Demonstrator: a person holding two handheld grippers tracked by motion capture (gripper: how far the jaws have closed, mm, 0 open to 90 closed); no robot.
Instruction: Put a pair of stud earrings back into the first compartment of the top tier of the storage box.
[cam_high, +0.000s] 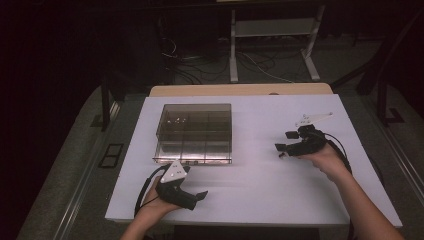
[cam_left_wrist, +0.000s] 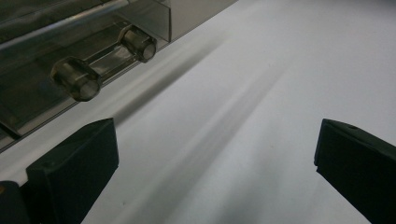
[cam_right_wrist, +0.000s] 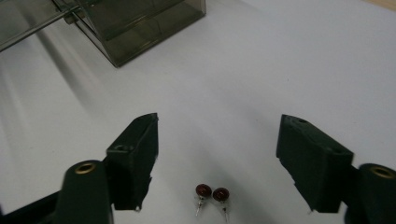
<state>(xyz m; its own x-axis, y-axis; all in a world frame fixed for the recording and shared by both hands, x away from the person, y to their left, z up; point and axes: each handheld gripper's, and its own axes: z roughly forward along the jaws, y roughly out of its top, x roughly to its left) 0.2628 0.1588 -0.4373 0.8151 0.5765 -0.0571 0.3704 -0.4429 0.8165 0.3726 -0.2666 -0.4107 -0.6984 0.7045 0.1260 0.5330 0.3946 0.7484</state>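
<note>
Two small dark-red studs (cam_right_wrist: 212, 193) lie on the white table (cam_high: 260, 175), right of the smoky box (cam_high: 194, 132), between the right gripper's (cam_right_wrist: 217, 154) apart jaws; left gripper (cam_left_wrist: 217, 158) spread near the box's knobs (cam_left_wrist: 77, 79).

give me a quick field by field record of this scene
surface: white table
box: clear brown divided box, lid shut, two round knobs on its front
small items: two dark red studs, side by side on the table
right tool: open, jaws either side of the studs
left tool: open, holding nothing, beside the box front
</note>
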